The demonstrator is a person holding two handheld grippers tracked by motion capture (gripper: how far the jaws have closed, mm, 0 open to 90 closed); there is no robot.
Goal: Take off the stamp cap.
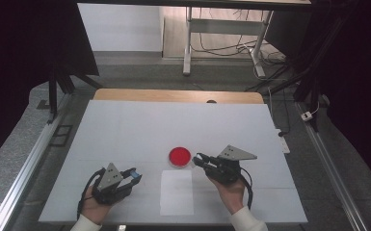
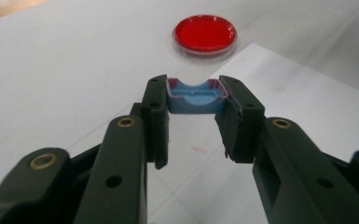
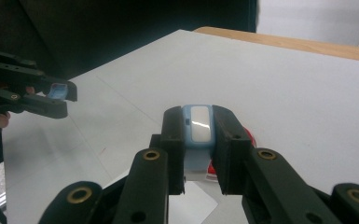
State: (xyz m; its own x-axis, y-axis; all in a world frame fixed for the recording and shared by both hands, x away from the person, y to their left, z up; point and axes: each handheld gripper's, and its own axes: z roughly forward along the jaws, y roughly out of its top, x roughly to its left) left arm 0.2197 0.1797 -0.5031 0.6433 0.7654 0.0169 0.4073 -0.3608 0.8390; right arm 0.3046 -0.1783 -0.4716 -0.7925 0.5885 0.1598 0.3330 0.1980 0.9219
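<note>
The left tool (image 2: 193, 100) grips a blue tray (image 2: 196, 97), held near the red dish (image 2: 205, 34) on the counter (image 1: 125, 130). The right tool (image 3: 196, 128) clamps a blue block (image 3: 199, 125) just beside that dish.

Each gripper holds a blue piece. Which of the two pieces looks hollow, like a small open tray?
The blue piece clamped in the left gripper: its hollow inside and raised rim show. The piece in the right gripper shows a closed face with a pale panel.

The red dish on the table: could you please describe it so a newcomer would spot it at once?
On the white table, look just beyond the white paper sheet. The red dish lies there, round, shallow and clear-rimmed, the sole red thing.
</note>
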